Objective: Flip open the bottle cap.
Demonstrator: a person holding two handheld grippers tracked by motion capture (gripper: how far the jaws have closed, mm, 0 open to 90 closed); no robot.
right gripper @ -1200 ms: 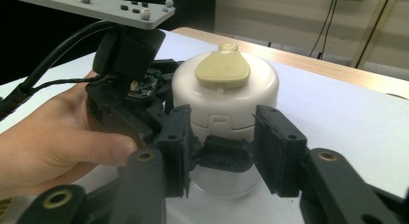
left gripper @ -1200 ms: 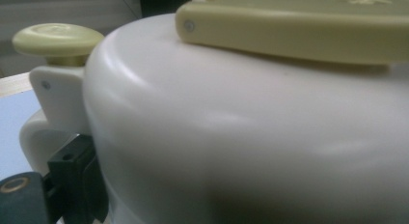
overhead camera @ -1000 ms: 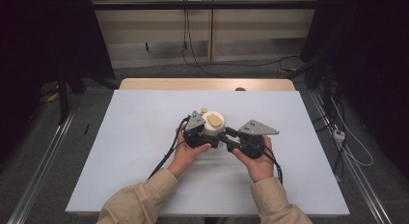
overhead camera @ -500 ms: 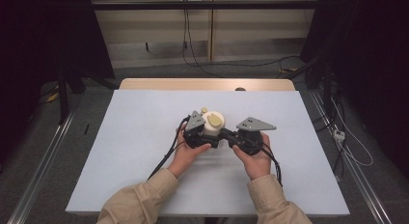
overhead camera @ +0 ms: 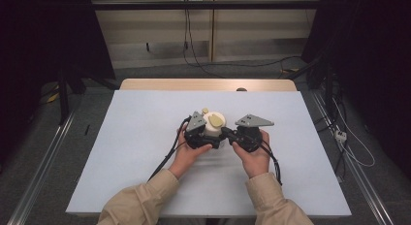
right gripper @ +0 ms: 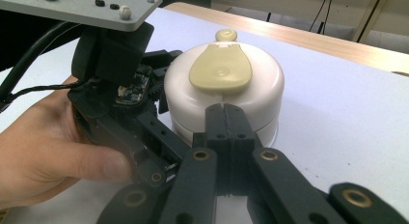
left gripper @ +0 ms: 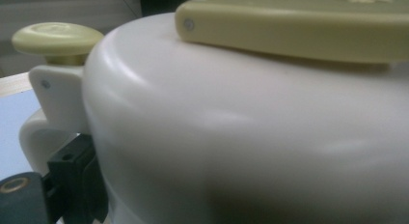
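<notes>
A dark room with cables on the floor lies around a long white table, which is bare except for what we have in hand near its middle. There stands a round white container with a pale green flat handle on its top and a small green knob at its far side. We judge that it is some kitchen device with a lid, but we cannot tell exactly which. Our left gripper is at its left side, with the jaws around the white body; from the left gripper view, where the white wall is very close, it seems clamped on the container, though the pads themselves are hidden from us. Our right gripper comes from the right, and its two black jaws are pressed together with nothing between them; their tips are at the lower wall of the container, touching it or just beside it. As for the progress, we think the work is at an early step: the container is steadied, the lid is on and the handle lies flat. What is left, as we judge, is to bring the right gripper to the handle or the knob.
</notes>
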